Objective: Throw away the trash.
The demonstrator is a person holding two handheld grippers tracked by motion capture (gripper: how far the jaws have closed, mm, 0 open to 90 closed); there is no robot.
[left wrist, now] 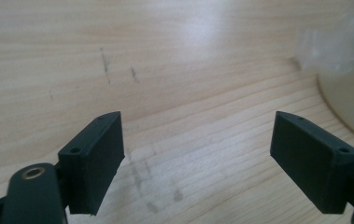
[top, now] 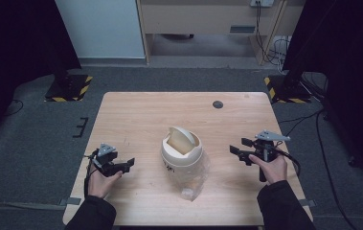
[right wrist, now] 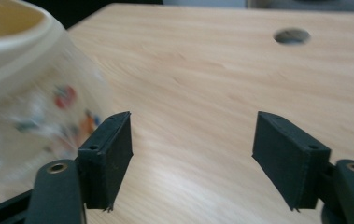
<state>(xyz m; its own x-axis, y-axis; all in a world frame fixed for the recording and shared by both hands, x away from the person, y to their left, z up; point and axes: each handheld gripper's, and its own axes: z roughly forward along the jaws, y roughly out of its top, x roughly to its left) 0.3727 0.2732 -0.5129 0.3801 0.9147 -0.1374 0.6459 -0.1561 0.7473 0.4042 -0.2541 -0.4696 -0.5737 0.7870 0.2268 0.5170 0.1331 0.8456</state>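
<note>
- Wooden table, dark floor around.
- Cream swing-lid bin with clear liner bag stands upright at table centre.
- Left gripper: left of bin, jaws wide, empty.
- Right gripper: right of bin, jaws wide, empty.
- Both about equally near the bin, pointing inward at it.

The person wears dark long sleeves that reach to the wrists, and each hand carries a black tool. The left gripper and the right gripper each have a grey three-cornered plate on top and a thin black cable trailing back toward the wrist. Seen close, the fingers are flat matt-black blocks with slanted tips and small screw holes in their upper edges, fixed to rounded black arms with a brass-coloured ring.
</note>
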